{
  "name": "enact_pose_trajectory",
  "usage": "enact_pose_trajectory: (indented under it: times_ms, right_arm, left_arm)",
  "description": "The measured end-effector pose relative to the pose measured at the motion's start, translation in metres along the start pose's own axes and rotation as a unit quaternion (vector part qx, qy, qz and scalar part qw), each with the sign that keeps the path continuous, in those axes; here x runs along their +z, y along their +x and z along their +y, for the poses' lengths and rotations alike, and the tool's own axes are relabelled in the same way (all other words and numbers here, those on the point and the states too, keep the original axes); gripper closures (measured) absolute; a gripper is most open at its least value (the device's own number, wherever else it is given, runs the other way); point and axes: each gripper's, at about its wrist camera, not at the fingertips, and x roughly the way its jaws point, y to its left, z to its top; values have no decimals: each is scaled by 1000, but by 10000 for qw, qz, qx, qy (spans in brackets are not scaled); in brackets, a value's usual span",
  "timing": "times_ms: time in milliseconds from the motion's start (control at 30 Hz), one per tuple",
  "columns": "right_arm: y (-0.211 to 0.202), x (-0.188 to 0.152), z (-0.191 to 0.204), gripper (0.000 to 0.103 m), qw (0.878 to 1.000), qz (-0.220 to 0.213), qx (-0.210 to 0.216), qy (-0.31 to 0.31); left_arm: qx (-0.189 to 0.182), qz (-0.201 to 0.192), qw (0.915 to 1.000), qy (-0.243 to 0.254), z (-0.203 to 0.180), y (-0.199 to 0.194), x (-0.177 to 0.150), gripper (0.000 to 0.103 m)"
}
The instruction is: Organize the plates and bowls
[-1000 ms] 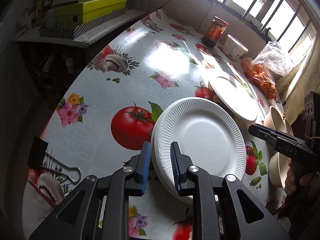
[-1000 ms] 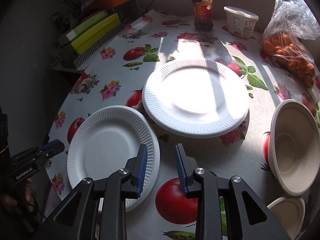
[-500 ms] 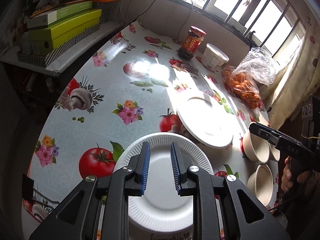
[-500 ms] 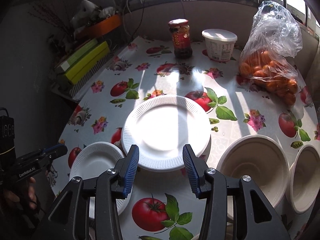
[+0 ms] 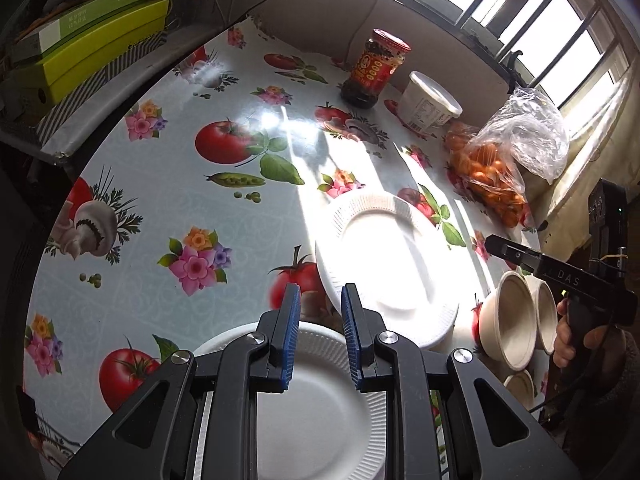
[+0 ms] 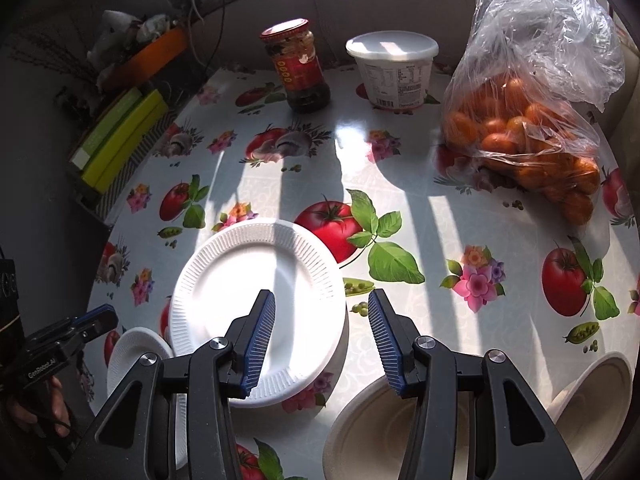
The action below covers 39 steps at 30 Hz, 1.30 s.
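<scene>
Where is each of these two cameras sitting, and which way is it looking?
Left wrist view: on the left tongs, looking down over the small plate; the other hand shows at right.
Right wrist view: on the right tongs, above the large plate and bowls; the left tongs show at left.
Shared: the plates, jar, tub and bag of oranges.

A sauce jar [image 6: 298, 66], white tub [image 6: 394, 70] and bagged oranges [image 6: 528, 136] (sunlit) stand together.

"DAS" on right hand-held gripper [image 5: 516, 254] ("GenRobot.AI" left [image 6: 96, 320])
</scene>
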Motion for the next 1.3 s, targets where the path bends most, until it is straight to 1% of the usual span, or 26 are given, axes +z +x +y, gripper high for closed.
enact_pose_trajectory:
  times_ms: [300, 467, 700, 967, 1033, 1167, 1233, 1300]
  right_arm:
    - [39, 11, -18, 55, 9990, 429, 143, 73]
    - [54, 13, -21, 55, 9978, 582, 298, 108]
    - [63, 13, -22, 55, 9964, 697, 461, 135]
    - [67, 12, -19, 65, 9959, 741, 504, 98]
    - [68, 11, -18, 69, 9958, 757, 514, 96]
    - [68, 9, -18, 72, 9957, 765, 512, 93]
    - [68, 8, -18, 76, 9957, 765, 509, 97]
    - [68, 8, -18, 78, 9960, 757, 474, 89]
  left_arm:
    - [93, 181, 9997, -137, -1, 29, 14, 81]
    - [108, 413, 9987, -261, 1, 48, 17, 81]
    - [72, 468, 9985, -258, 0, 57, 21, 81]
    - [27, 592, 9980, -203, -2, 65, 19, 81]
    - [17, 628, 9979, -176, -5, 67, 18, 81]
    - [-10, 644, 9978, -165, -8, 68, 17, 81]
    - [-13, 648, 9978, -162, -9, 68, 17, 81]
    - [-29, 647, 9977, -190, -9, 68, 17, 81]
